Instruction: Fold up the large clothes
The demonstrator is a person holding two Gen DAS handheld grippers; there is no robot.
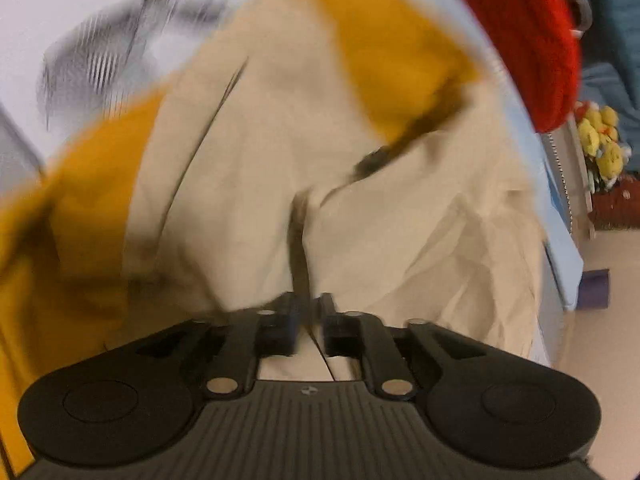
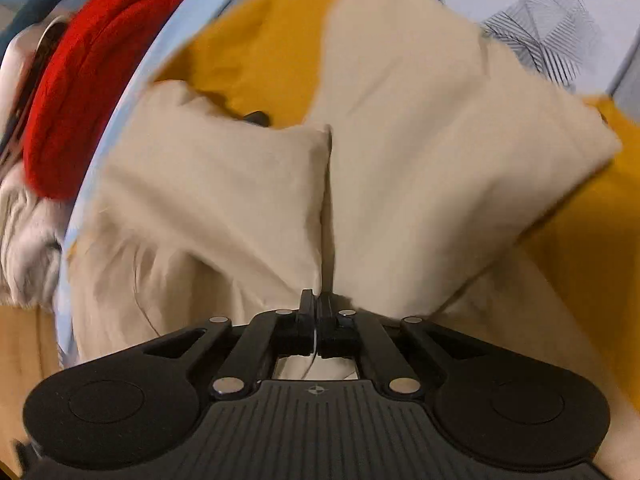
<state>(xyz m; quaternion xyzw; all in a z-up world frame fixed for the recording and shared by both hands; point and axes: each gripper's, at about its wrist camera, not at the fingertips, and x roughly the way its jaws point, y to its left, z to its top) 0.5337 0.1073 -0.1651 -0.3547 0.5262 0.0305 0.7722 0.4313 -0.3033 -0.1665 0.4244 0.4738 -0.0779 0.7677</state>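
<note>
A large beige garment (image 1: 260,140) with mustard-yellow panels (image 1: 380,52) lies rumpled on a light blue surface. My left gripper (image 1: 310,304) points down at it, its jaws nearly together and pinching a raised fold of the beige cloth. In the right wrist view the same beige garment (image 2: 400,140) spreads out ahead with a mustard panel (image 2: 260,48) behind it. My right gripper (image 2: 318,300) is shut tight on a beige fold, and a crease runs straight up from its tips. Both views are motion-blurred.
A red knit item (image 1: 528,40) (image 2: 80,92) lies past the light blue edge (image 1: 560,240) (image 2: 132,92). Yellow plush toys (image 1: 600,144) sit at the right. White fluffy cloth (image 2: 28,240) is at the left. A white sheet with black line print (image 1: 100,60) (image 2: 552,40) lies behind.
</note>
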